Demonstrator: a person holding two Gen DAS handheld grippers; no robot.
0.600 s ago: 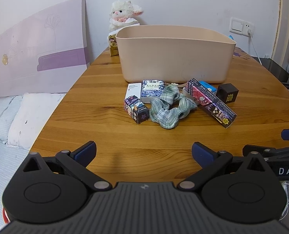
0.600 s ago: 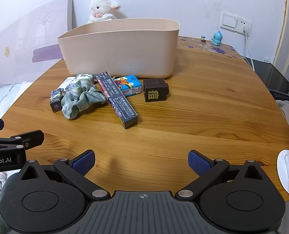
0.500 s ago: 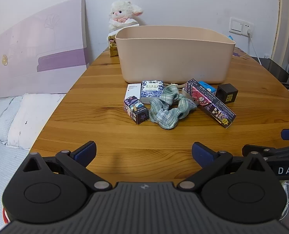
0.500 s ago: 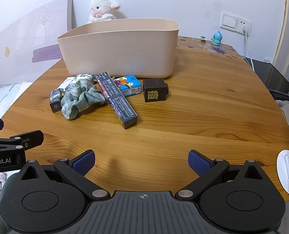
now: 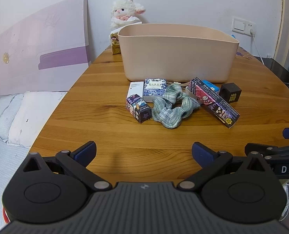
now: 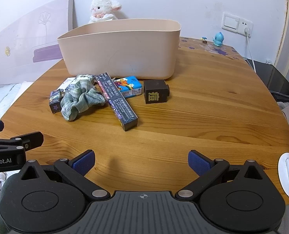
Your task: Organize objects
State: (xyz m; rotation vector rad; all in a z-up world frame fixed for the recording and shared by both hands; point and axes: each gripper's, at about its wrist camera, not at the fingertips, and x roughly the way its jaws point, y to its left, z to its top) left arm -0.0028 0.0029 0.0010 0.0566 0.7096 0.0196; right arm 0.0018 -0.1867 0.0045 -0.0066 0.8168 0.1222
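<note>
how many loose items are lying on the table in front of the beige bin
7 visible: white box, blue-patterned packet, small purple box, green scrunchie, long dark box, colourful blue pack, dark cube. A tan strap-like bit behind them may be another.

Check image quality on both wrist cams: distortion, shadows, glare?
Left wrist: strong fisheye bowing of the table edge, dark vignette corners, objects sharp, soft shadow between the open left gripper fingers. Right wrist: same bowing, bin sharp, even light, no harsh glare, faint shadow ahead of the open right gripper.
</note>
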